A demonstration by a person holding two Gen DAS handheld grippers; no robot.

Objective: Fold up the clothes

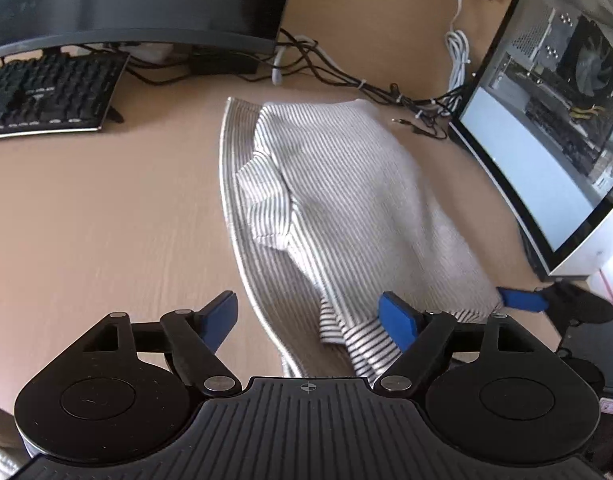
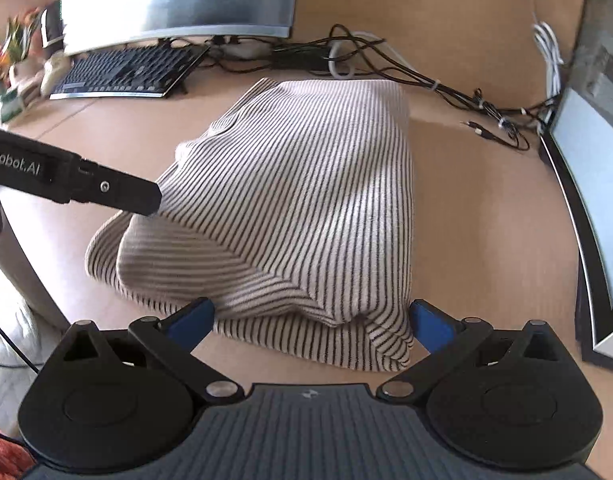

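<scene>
A folded white garment with thin dark stripes point(image 1: 346, 184) lies on the tan desk point(image 1: 106, 220). My left gripper point(image 1: 310, 316) hovers over its near left corner, jaws open, the right pad point(image 1: 398, 320) above the cloth and the left pad over bare desk. One blue finger of my right gripper point(image 1: 522, 299) shows at the garment's right corner. In the right wrist view the garment point(image 2: 306, 184) bulges upward, and my right gripper point(image 2: 312, 320) stands wide open around its near edge without pinching it. The black body of my left gripper point(image 2: 106, 190) reaches in at the cloth's left side.
A curved monitor point(image 1: 138, 0) and a black keyboard point(image 1: 46, 92) stand at the back left. Tangled cables point(image 1: 346, 76) run behind the garment. A glass-sided computer case point(image 1: 546, 140) stands close on the right. The desk's edge point(image 2: 30, 264) falls away at the near left.
</scene>
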